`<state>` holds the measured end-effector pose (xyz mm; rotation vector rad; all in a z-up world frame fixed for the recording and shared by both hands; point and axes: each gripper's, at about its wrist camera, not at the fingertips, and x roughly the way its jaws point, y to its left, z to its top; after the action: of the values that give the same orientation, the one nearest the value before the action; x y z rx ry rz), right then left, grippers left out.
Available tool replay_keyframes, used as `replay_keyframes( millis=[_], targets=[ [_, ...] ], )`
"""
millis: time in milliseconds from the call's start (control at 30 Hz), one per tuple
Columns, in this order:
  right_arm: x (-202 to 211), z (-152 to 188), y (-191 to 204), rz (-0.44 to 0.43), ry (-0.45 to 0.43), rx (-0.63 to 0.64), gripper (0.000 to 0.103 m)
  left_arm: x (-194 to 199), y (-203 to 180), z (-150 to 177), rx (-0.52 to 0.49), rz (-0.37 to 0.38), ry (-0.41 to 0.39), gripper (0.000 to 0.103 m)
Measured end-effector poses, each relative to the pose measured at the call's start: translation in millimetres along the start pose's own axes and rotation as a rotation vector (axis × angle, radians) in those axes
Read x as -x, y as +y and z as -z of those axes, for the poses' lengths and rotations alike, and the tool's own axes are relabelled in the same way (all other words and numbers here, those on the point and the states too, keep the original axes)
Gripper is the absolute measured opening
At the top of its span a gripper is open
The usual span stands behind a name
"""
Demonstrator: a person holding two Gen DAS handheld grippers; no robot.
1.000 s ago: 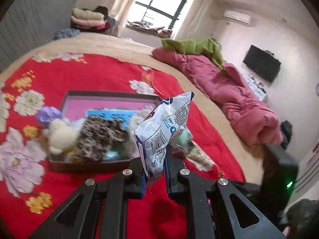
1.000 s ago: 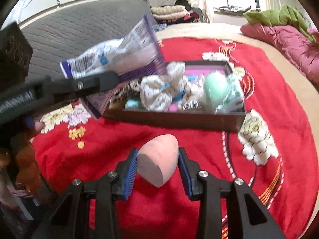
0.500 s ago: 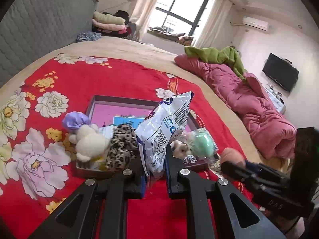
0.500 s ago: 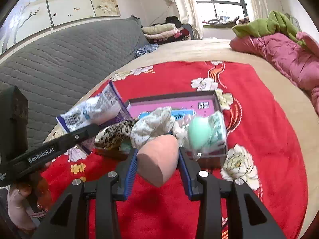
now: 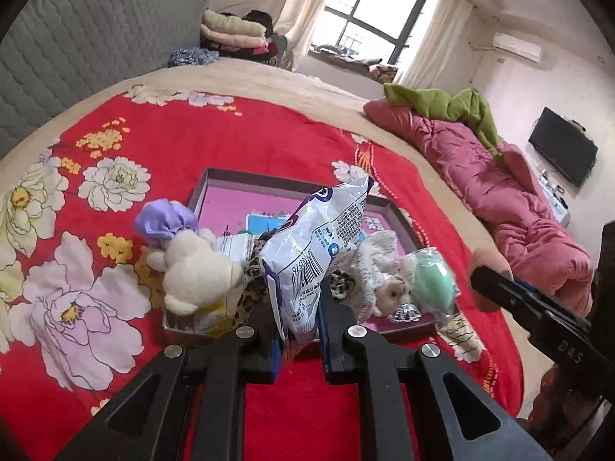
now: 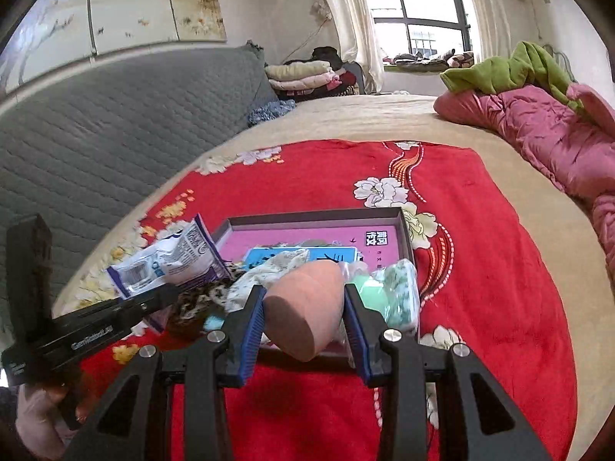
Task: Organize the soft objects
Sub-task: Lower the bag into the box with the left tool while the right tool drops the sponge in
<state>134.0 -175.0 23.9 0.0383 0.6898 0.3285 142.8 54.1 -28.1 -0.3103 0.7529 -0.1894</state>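
Both claws have come closer to the box [image 6: 405, 238] since a second ago, and it now lies just ahead of their tips. The left claw [image 5: 299, 340] is pinched narrow on the lower end of a white snack bag [image 5: 319, 246], which stands up from its pads. The right claw [image 6: 303, 319] grips a peach sponge [image 6: 303, 307] by its sides, half open around it. A white plush toy [image 5: 196, 272] and a green sponge [image 5: 430, 284] lie beyond the tips, in the box's near end.

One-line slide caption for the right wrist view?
Right gripper holds a peach makeup sponge before the cluttered pink-lined box.
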Motion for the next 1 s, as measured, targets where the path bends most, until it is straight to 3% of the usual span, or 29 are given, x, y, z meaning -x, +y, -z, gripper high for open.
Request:
replay_keyframes(
  millis=[367,433,500,700,767,1000],
  targets=[
    [-63,5,27,0.040,0.070,0.128,0.041,-21,25,0,0.092,0.038,0.051,0.024],
    [-71,10,32,0.057,0.087,0.150,0.042,-22,28,0,0.105,0.040,0.059,0.031],
    [-78,15,35,0.071,0.100,0.165,0.043,-23,31,0,0.111,0.025,0.059,0.057],
    [-83,22,35,0.087,0.115,0.174,0.048,-14,31,-3,0.084,-0.010,0.017,0.071],
    [-81,22,32,0.091,0.116,0.163,0.055,-11,29,-3,0.078,-0.020,0.015,0.072],
    [-65,17,25,0.085,0.089,0.125,0.057,0,30,0,0.085,-0.007,0.017,0.073]
  ],
)
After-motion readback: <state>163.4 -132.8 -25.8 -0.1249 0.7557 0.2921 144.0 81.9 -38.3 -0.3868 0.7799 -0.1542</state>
